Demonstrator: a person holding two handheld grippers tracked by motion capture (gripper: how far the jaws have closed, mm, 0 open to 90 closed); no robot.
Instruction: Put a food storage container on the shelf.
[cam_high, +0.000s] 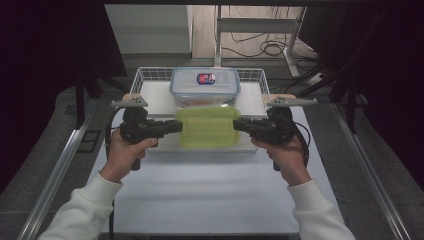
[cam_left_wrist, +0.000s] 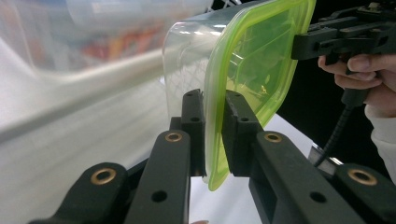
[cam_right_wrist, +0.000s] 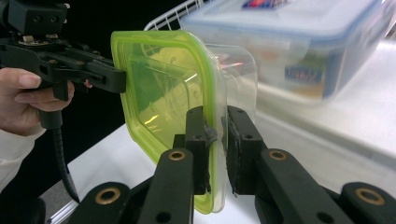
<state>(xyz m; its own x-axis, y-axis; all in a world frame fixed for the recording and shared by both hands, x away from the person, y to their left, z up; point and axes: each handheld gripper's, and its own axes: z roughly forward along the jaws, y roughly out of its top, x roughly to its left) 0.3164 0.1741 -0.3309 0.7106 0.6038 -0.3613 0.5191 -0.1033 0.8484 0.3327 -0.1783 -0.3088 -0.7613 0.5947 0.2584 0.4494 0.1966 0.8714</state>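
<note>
Green and see-through, the small box (cam_high: 207, 127) hangs between the two grippers, lifted clear of the white table (cam_high: 210, 195) at the near edge of the wire basket (cam_high: 150, 75). The left gripper (cam_high: 176, 126) has its jaws pinched on the rim of the green lid (cam_left_wrist: 254, 70) at one short side; the right gripper (cam_high: 237, 124) pinches the opposite rim the same way — both nearly closed, with only the lid's edge between the pads. By the look of it, the step in hand is carrying the box, either into the basket or out of it; which way cannot be told. The next move calls for both hands travelling together and level, since a twist could peel the lid off the clear tub under it.

Behind, a larger box with a blue lid (cam_high: 205, 82) sits in the basket, blurred in both gripper views. Its contents — something orange or red — are hard to make out, and whether the small box holds anything is not clear.
</note>
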